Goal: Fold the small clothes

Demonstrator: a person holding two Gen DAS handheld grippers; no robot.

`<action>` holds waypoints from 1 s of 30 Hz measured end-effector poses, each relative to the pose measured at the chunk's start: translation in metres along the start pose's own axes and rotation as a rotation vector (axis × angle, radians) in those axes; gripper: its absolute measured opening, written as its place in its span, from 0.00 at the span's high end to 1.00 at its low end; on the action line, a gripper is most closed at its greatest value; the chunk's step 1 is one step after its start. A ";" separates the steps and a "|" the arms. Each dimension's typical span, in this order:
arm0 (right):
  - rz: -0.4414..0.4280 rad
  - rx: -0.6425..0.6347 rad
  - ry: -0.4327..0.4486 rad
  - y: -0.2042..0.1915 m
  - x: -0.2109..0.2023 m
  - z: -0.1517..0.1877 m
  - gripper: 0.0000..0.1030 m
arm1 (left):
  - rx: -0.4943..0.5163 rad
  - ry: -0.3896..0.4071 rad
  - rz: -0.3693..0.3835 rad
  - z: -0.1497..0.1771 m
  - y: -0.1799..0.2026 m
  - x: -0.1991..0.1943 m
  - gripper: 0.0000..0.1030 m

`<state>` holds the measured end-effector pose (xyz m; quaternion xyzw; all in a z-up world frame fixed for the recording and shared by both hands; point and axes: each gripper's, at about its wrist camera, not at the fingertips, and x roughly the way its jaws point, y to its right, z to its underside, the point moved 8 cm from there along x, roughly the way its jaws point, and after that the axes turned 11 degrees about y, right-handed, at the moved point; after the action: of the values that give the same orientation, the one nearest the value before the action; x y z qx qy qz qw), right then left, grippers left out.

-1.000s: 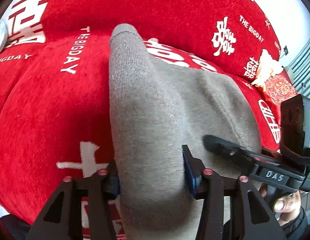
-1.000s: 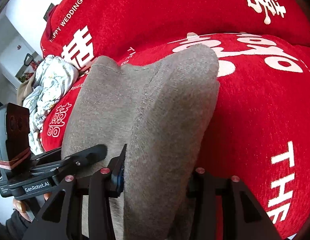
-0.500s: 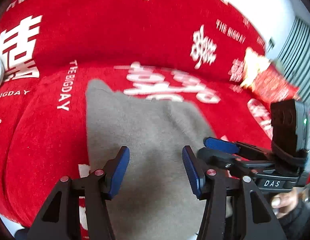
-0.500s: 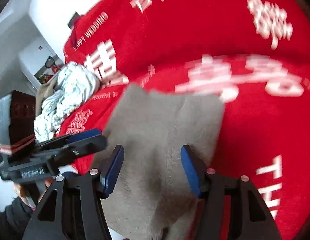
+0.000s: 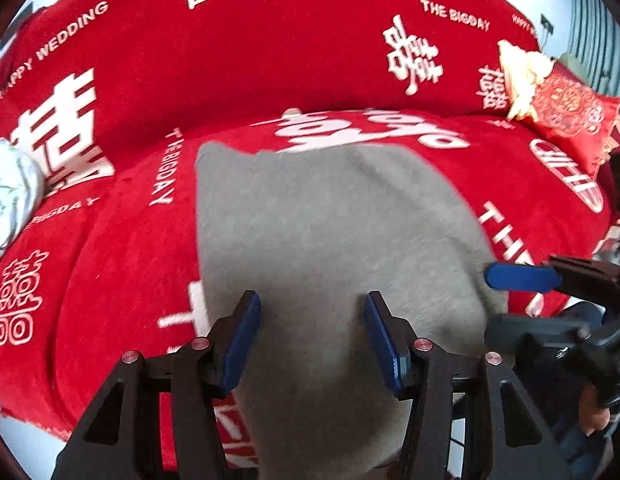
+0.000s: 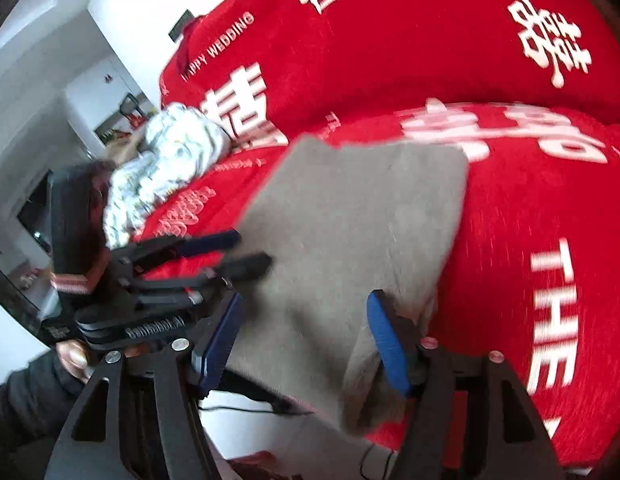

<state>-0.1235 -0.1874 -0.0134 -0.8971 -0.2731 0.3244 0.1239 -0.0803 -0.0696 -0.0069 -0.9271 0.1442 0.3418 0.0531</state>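
A grey knit garment (image 5: 330, 248) lies folded flat on the red sofa cover (image 5: 122, 248), its near edge hanging over the seat front. My left gripper (image 5: 312, 340) is open and empty, hovering above the garment's near part. My right gripper (image 6: 306, 340) is open and empty above the garment (image 6: 350, 224) near its right front corner. The right gripper also shows at the right of the left wrist view (image 5: 522, 280), and the left gripper at the left of the right wrist view (image 6: 230, 252). Neither touches the cloth.
A crumpled white patterned cloth (image 6: 166, 160) lies on the sofa to the left, also seen in the left wrist view (image 5: 10, 192). A red and gold cushion (image 5: 566, 108) sits at the right end. The sofa back (image 5: 270, 60) rises behind. A black cable (image 6: 250, 408) hangs below the seat edge.
Both grippers let go of the grey garment's folded-over edge, opened and drew back. The garment has dropped flat onto the sofa seat.
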 end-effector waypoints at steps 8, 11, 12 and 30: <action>0.256 -0.120 0.064 -0.009 -0.032 0.012 0.21 | -0.004 0.081 -0.143 0.005 -0.005 -0.035 0.45; 0.295 -0.154 0.109 -0.023 -0.043 0.010 0.20 | -0.008 0.126 -0.199 0.005 -0.007 -0.054 0.00; 0.313 -0.160 0.116 -0.027 -0.045 0.010 0.18 | -0.015 0.150 -0.228 0.004 -0.009 -0.061 0.00; 0.386 -0.134 0.104 -0.048 -0.049 0.024 0.17 | -0.053 0.168 -0.198 0.009 0.000 -0.100 0.00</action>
<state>-0.1905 -0.1748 0.0127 -0.9546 -0.1103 0.2764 0.0133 -0.1578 -0.0446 0.0512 -0.9632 0.0470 0.2599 0.0496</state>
